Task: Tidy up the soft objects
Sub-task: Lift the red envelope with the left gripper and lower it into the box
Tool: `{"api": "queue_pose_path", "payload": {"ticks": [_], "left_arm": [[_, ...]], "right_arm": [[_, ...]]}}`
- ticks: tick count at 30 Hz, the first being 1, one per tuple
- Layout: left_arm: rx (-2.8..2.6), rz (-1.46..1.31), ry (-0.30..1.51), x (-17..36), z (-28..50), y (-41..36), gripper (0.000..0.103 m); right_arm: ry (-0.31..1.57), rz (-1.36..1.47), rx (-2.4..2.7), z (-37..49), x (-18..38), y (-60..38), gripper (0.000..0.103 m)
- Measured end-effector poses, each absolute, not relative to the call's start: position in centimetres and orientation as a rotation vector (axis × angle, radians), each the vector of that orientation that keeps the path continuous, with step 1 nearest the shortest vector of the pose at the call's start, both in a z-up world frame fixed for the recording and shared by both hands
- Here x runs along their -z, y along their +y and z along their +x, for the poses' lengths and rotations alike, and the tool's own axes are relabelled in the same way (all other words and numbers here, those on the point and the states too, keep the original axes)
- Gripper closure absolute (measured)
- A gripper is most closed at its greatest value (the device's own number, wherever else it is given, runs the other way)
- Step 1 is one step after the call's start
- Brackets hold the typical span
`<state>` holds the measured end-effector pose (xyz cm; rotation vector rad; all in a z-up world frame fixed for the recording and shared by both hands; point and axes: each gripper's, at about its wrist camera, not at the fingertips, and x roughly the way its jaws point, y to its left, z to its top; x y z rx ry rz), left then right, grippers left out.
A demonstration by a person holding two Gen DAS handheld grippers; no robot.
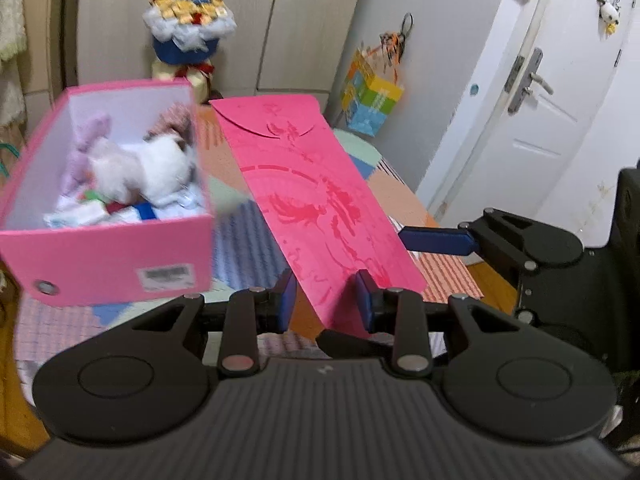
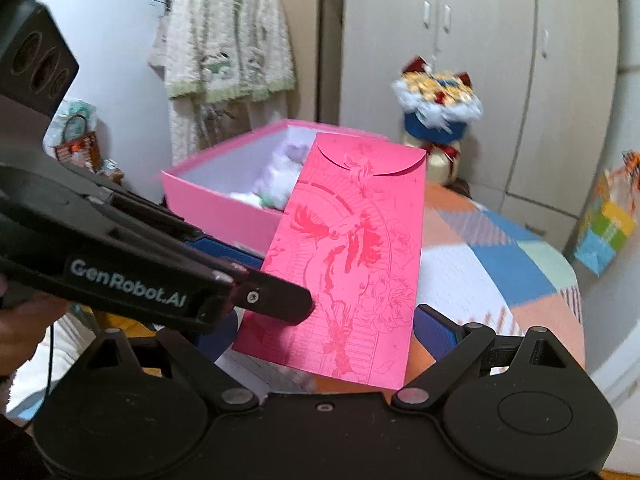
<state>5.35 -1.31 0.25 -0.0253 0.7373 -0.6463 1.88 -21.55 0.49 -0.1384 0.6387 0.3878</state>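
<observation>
A flat red lid (image 1: 320, 200) with an envelope-style print hangs tilted above the table, to the right of an open pink box (image 1: 104, 264). My left gripper (image 1: 326, 296) is shut on the lid's near left corner. One of the right gripper's fingers (image 1: 436, 240) touches the lid's right edge. In the right wrist view the lid (image 2: 352, 248) lies between the wide-set fingers of my right gripper (image 2: 324, 332), which hold it across its width. The left gripper (image 2: 256, 258) reaches in from the left. The box (image 2: 224, 208) holds a white plush (image 1: 148, 168), a purple plush (image 1: 90, 136) and folded cloths.
A patchwork cloth covers the round table (image 2: 500, 272). A bouquet in a blue pot (image 1: 186, 28) stands behind the box. A colourful gift bag (image 1: 370, 96) hangs by a white door (image 1: 528, 128). A fluffy cardigan (image 2: 228, 40) hangs beside the wardrobe (image 2: 480, 60).
</observation>
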Motion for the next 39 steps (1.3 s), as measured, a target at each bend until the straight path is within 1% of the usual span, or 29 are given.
{"api": "queue_pose_path", "payload": {"ticks": [9, 16, 20, 26, 30, 33, 36, 38, 39], "left_arm": [[0.575, -0.025, 0.655, -4.3, 7.7, 3.9, 0.072], [0.527, -0.087, 0.624, -5.6, 13.2, 7.2, 0.072], [0.508, -0.121, 0.653, -4.9, 17.0, 8.4, 0.07], [0.474, -0.152, 0.734, -2.7, 22.3, 8.9, 0.07], [0.454, -0.177, 0.793, -0.6, 24.4, 9.3, 0.07], [0.453, -0.182, 0.828, 0.6, 25.2, 9.2, 0.07], [0.41, -0.128, 0.81, 0.7, 25.5, 8.7, 0.062], [0.381, -0.089, 0.77, 0.5, 25.1, 8.5, 0.058], [0.379, -0.088, 0.766, 0.4, 25.0, 8.6, 0.057]], "right_arm": [[0.56, -0.112, -0.461, 4.9, -4.1, -17.0, 0.006], [0.554, -0.036, -0.505, 10.8, -4.9, -14.5, 0.006], [0.571, -0.03, -0.51, 14.4, -4.4, -13.0, 0.006], [0.636, -0.001, -0.498, 19.6, -2.1, -11.7, 0.007], [0.689, 0.018, -0.499, 22.0, -0.4, -11.3, 0.007], [0.705, -0.02, -0.496, 22.7, 0.4, -10.9, 0.007], [0.703, -0.14, -0.467, 22.7, 1.0, -9.9, 0.007], [0.715, -0.167, -0.445, 23.2, 1.4, -9.8, 0.008], [0.721, -0.164, -0.446, 23.4, 1.5, -9.9, 0.009]]}}
